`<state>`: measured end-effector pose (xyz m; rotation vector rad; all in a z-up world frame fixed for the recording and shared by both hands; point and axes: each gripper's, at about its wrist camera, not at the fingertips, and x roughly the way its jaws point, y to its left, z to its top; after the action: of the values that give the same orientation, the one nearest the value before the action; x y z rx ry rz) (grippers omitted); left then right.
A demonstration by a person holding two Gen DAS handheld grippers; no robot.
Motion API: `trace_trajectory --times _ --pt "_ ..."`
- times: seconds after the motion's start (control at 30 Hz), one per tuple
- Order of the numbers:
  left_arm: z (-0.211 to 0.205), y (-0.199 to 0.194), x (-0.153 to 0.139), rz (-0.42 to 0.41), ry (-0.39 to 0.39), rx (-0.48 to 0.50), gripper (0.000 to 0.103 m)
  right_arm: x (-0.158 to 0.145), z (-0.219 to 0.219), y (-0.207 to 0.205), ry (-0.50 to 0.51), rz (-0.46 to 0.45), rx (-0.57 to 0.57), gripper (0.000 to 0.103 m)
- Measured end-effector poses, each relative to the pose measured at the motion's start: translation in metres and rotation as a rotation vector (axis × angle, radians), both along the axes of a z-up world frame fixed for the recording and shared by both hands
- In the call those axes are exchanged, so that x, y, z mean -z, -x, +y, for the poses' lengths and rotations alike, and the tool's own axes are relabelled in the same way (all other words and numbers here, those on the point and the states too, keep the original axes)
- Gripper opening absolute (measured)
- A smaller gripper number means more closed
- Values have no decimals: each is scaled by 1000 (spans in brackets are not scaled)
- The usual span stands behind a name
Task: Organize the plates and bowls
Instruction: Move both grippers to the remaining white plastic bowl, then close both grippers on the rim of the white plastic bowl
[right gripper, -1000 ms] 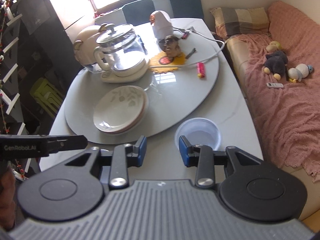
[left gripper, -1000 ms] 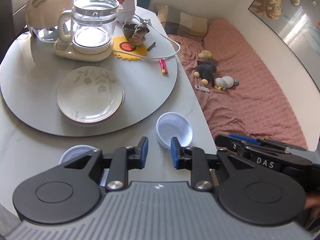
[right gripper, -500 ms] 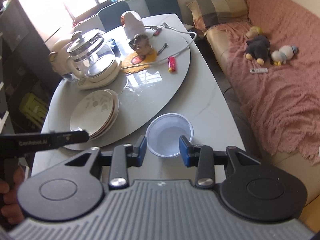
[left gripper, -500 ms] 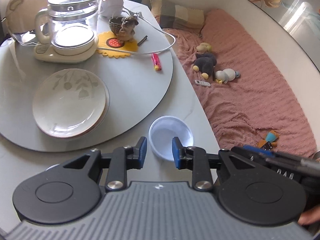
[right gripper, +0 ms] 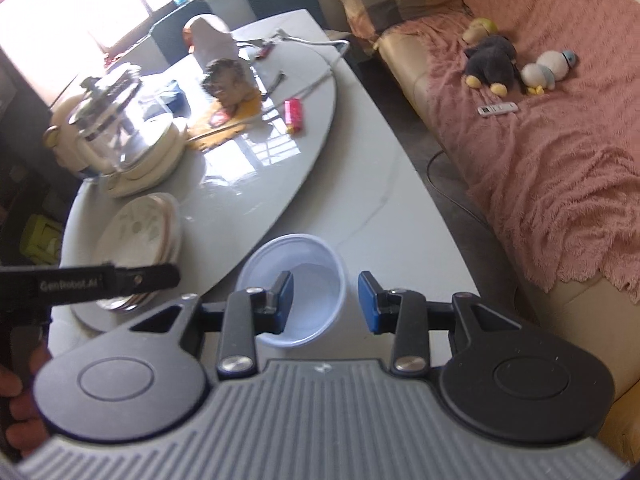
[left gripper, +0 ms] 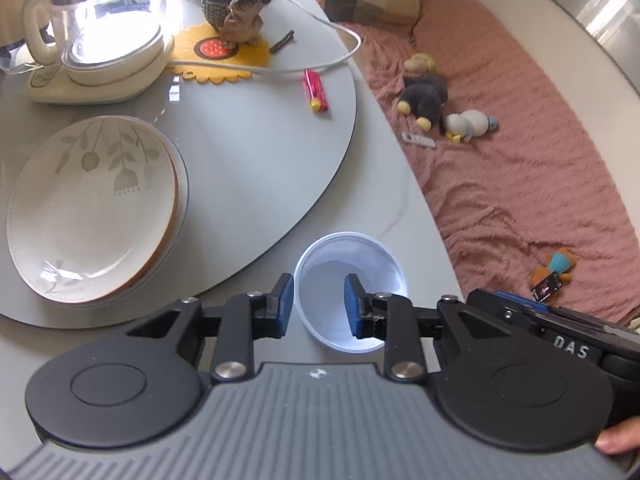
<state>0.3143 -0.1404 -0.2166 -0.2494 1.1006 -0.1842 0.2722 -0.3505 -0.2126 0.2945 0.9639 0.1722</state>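
White bowl [left gripper: 352,276] upright on table edge; floral plates [left gripper: 92,208] stacked on turntable.

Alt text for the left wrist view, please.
The open left gripper straddles the near-left rim of a white plastic bowl on the pale table. Behind, stacked leaf-patterned ceramic plates sit on a grey turntable.

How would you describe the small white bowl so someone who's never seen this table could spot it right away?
Start at the pale table beside the pink-covered couch and find its round grey turntable. The white bowl sits just off that disc's near edge, toward the couch. Unlike the leaf-patterned plates stacked on the turntable, it is small, deep, plain and empty.
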Motion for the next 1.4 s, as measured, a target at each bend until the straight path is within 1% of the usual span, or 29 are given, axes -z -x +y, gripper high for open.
trace_trajectory --times 0.13,0.27,0.37,0.5,0.6,0.7,0.77,0.87,0.97,1.03,1.07,1.1,1.13,1.23,1.33,1.4 --pt "-6 -10 16 35 -11 1 32 18 -5 -10 -11 41 9 39" --pt "-10 -17 35 74 -25 -3 32 29 -10 -17 -75 70 6 39" --pt "-8 -23 52 119 -20 -26 32 37 -7 -25 -93 88 -1 39" --pt "-8 -28 71 154 1 -28 32 49 -2 -36 -116 109 -12 38" --pt "-5 -32 87 175 24 -47 32 59 2 -44 -120 128 -14 38" --pt "-2 -36 100 189 56 -69 32 70 5 -51 -123 161 -18 34" --pt "0 -37 106 200 72 -77 32 74 6 -55 -114 177 -26 33" --pt "3 -40 117 216 118 -98 31 77 10 -59 -100 179 -43 30" --pt "2 -41 122 219 128 -98 30 82 14 -63 -89 192 -49 26" --pt "0 -40 121 199 107 -110 30 84 14 -63 -89 194 -54 24" --pt "0 -40 120 190 113 -113 29 84 14 -63 -88 193 -52 23" --pt "1 -40 118 182 121 -124 24 85 14 -63 -83 191 -47 17" --pt "1 -39 118 177 124 -137 19 85 15 -63 -75 193 -44 14" --pt "2 -39 117 173 124 -154 13 85 14 -62 -73 190 -42 12" --pt "3 -40 117 175 111 -149 11 86 16 -61 -77 198 -50 11" --pt "2 -41 116 180 102 -135 9 84 19 -60 -61 201 -62 11"
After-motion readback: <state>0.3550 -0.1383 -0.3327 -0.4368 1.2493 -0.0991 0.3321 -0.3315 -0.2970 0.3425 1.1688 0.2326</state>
